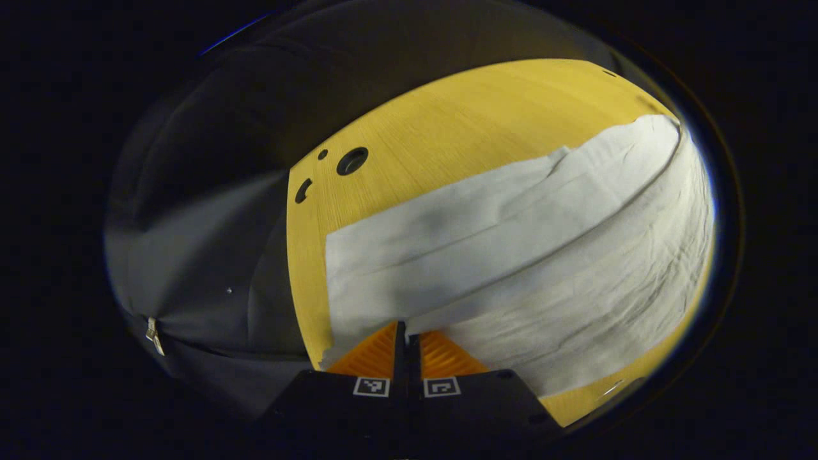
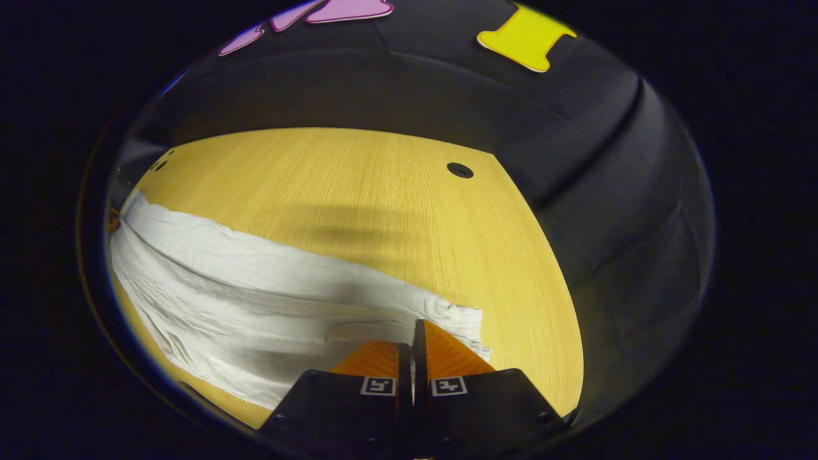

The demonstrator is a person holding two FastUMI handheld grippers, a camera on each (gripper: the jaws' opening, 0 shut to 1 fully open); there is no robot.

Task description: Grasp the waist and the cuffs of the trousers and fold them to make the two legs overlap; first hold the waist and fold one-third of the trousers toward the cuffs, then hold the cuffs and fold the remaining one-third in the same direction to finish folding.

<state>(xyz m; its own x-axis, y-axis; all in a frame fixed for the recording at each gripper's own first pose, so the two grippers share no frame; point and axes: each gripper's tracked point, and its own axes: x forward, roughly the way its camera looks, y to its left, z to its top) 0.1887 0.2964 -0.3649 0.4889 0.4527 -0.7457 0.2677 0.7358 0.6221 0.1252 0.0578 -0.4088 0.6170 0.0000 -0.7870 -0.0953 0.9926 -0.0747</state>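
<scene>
Left gripper [image 1: 405, 332] pinching closed on trousers [image 1: 511, 255] edge at one end; cloth lying flat on wooden table [image 1: 447, 121], stretching away rightward. Right gripper [image 2: 415, 332] clamping narrow on trousers [image 2: 255, 287] at opposite end, near table [image 2: 383, 185] middle. Cable holes [image 1: 352, 160] sitting beyond.

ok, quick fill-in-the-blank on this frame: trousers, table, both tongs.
1. The trousers are ____ in colour.
2. They lie on a ____ table.
3. Both the left tongs and right tongs are ____ on the fabric.
4. The two legs lie ____ along their length.

Missing: white; wooden; shut; overlapped
</scene>
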